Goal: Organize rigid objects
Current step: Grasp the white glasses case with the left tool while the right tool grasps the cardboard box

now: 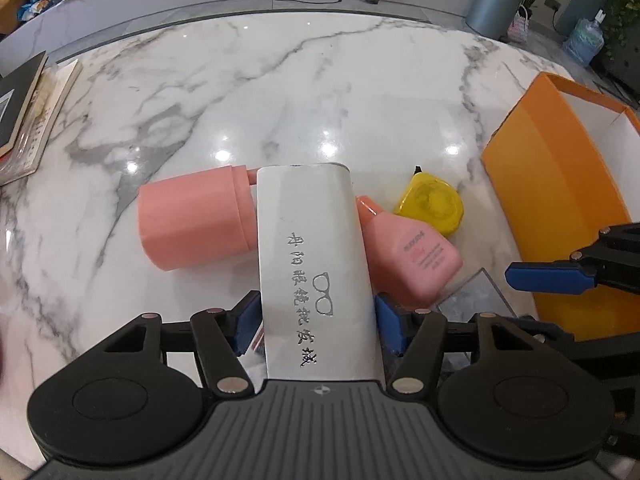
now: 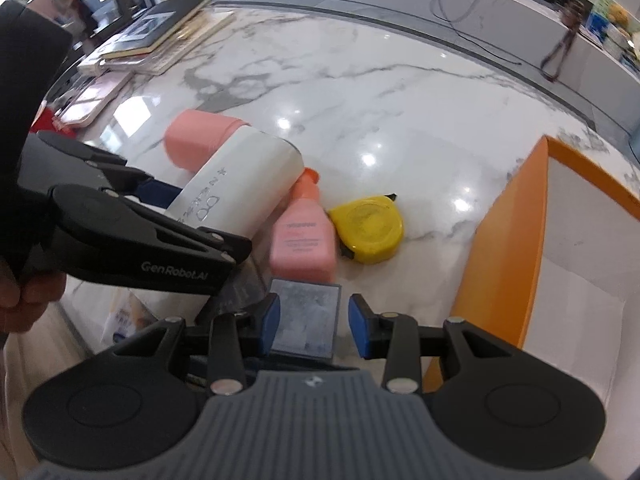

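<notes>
A white glasses case (image 1: 316,264) with silver lettering sits between the blue pads of my left gripper (image 1: 318,324), which is shut on it. The case (image 2: 244,180) tilts up over a pink cylinder (image 1: 192,224) and a pink bottle with an orange cap (image 1: 412,256). A yellow tape measure (image 1: 432,206) lies just right of the bottle. My right gripper (image 2: 316,324) hovers open over a flat grey square (image 2: 306,320); a gap shows at the right pad. One blue finger of the right gripper (image 1: 544,278) enters the left wrist view.
An open orange box (image 1: 552,208) with a white inside (image 2: 580,240) stands at the right on the marble table (image 1: 280,100). Stacked books (image 1: 24,112) lie at the far left. A grey bin (image 1: 494,4) stands beyond the table. A person's hand (image 2: 24,296) holds the left gripper.
</notes>
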Action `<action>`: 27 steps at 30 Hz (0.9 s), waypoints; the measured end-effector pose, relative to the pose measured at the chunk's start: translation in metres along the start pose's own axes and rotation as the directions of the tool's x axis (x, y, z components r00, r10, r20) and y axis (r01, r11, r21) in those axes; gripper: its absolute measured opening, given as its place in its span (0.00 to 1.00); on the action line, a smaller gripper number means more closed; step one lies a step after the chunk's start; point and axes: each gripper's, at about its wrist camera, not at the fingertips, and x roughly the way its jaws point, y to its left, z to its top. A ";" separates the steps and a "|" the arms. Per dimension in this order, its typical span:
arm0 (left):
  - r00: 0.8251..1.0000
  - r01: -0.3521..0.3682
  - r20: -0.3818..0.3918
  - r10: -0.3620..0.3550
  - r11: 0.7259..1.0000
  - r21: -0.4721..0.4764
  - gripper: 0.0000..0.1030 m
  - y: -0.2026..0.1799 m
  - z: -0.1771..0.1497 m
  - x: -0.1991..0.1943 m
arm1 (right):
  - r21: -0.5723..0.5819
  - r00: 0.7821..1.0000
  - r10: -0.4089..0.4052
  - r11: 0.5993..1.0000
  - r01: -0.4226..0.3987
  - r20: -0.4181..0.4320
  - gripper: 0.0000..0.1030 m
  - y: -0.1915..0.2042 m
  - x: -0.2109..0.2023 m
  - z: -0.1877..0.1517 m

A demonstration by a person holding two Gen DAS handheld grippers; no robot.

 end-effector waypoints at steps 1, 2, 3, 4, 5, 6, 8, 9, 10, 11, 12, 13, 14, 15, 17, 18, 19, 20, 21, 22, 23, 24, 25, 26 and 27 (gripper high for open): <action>1.000 0.002 0.004 -0.002 1.000 -0.004 0.68 0.002 -0.003 -0.005 | -0.021 1.000 0.008 1.000 -0.008 0.000 0.33 0.001 -0.003 -0.001; 1.000 0.001 0.006 -0.001 1.000 -0.005 0.68 0.002 -0.006 -0.009 | -0.046 1.000 0.019 0.999 -0.019 0.000 0.31 0.003 -0.006 -0.002; 1.000 -0.001 0.009 0.001 1.000 -0.005 0.68 0.003 -0.009 -0.014 | -0.071 0.999 0.033 0.997 -0.033 -0.003 0.30 0.006 -0.009 -0.003; 1.000 -0.001 0.010 0.001 1.000 -0.005 0.68 0.003 -0.012 -0.019 | -0.097 0.999 0.043 0.994 -0.044 -0.010 0.29 0.008 -0.011 -0.004; 1.000 -0.001 0.011 0.001 1.000 -0.007 0.68 0.003 -0.015 -0.024 | -0.123 0.999 0.045 0.991 -0.047 -0.023 0.28 0.011 -0.013 -0.005; 1.000 0.001 0.014 -0.001 1.000 -0.012 0.67 0.003 -0.018 -0.028 | -0.146 0.999 0.040 0.988 -0.044 -0.034 0.28 0.013 -0.013 -0.006; 1.000 0.010 0.027 -0.009 1.000 -0.025 0.67 0.003 -0.025 -0.037 | -0.185 0.998 0.028 0.982 -0.038 -0.057 0.28 0.016 -0.013 -0.009; 0.999 0.014 0.032 -0.013 0.999 -0.037 0.67 0.004 -0.029 -0.042 | -0.199 0.997 0.028 0.979 -0.041 -0.069 0.28 0.017 -0.013 -0.011; 0.999 0.016 0.036 -0.015 0.999 -0.040 0.67 0.004 -0.032 -0.045 | -0.209 0.996 0.034 0.977 -0.050 -0.078 0.28 0.017 -0.014 -0.012; 0.999 0.017 0.035 -0.016 0.999 -0.038 0.67 0.003 -0.035 -0.047 | -0.213 0.996 0.040 0.975 -0.057 -0.084 0.28 0.017 -0.016 -0.013; 0.999 0.017 0.029 -0.016 0.999 -0.039 0.67 0.003 -0.038 -0.049 | -0.215 0.995 0.047 0.974 -0.064 -0.087 0.28 0.018 -0.018 -0.015; 1.000 0.018 0.021 -0.017 0.999 -0.040 0.67 0.002 -0.041 -0.050 | -0.217 0.994 0.059 0.973 -0.077 -0.088 0.28 0.021 -0.021 -0.017; 1.000 0.021 0.016 -0.021 0.999 -0.043 0.67 0.002 -0.045 -0.051 | -0.210 0.993 0.071 0.974 -0.089 -0.089 0.29 0.023 -0.024 -0.019; 1.000 0.022 0.012 -0.022 0.999 -0.048 0.67 0.002 -0.049 -0.052 | -0.197 0.993 0.077 0.976 -0.093 -0.090 0.36 0.026 -0.026 -0.021; 1.000 0.012 0.001 -0.012 0.999 -0.051 0.67 0.001 -0.055 -0.052 | -0.160 0.992 0.080 0.983 -0.095 -0.098 0.52 0.032 -0.027 -0.025; 1.000 0.004 -0.008 -0.005 0.999 -0.045 0.67 0.000 -0.059 -0.052 | -0.143 0.992 0.080 0.985 -0.094 -0.097 0.53 0.034 -0.026 -0.027; 1.000 0.001 -0.019 -0.002 0.999 -0.042 0.67 -0.001 -0.062 -0.051 | -0.129 0.991 0.085 0.987 -0.098 -0.098 0.53 0.037 -0.025 -0.029; 1.000 0.003 -0.030 -0.004 0.999 -0.042 0.67 0.000 -0.065 -0.049 | -0.116 0.991 0.093 0.988 -0.104 -0.101 0.53 0.040 -0.024 -0.031; 0.999 0.004 -0.038 -0.005 0.999 -0.043 0.67 0.001 -0.068 -0.047 | -0.105 0.990 0.095 0.989 -0.106 -0.104 0.54 0.042 -0.022 -0.033; 0.999 0.002 -0.045 -0.004 0.999 -0.041 0.67 0.001 -0.070 -0.045 | -0.093 0.990 0.085 0.991 -0.096 -0.109 0.54 0.044 -0.018 -0.035; 0.999 -0.003 -0.054 0.001 0.999 -0.039 0.67 0.002 -0.071 -0.043 | -0.082 0.991 0.080 0.993 -0.089 -0.110 0.59 0.045 -0.016 -0.036; 0.998 -0.011 -0.060 0.009 0.999 -0.039 0.67 0.003 -0.073 -0.041 | -0.066 0.991 0.082 0.994 -0.089 -0.106 0.62 0.046 -0.015 -0.037; 0.998 -0.018 -0.064 0.015 0.999 -0.039 0.65 0.004 -0.073 -0.039 | -0.050 0.991 0.083 0.995 -0.089 -0.102 0.62 0.046 -0.014 -0.037; 0.998 -0.026 -0.062 0.024 0.999 -0.038 0.64 0.004 -0.074 -0.038 | -0.035 0.991 0.086 0.995 -0.090 -0.101 0.63 0.046 -0.013 -0.037; 0.998 -0.025 -0.060 0.023 0.999 -0.038 0.66 0.005 -0.073 -0.038 | -0.022 0.991 0.088 0.996 -0.091 -0.102 0.63 0.046 -0.012 -0.037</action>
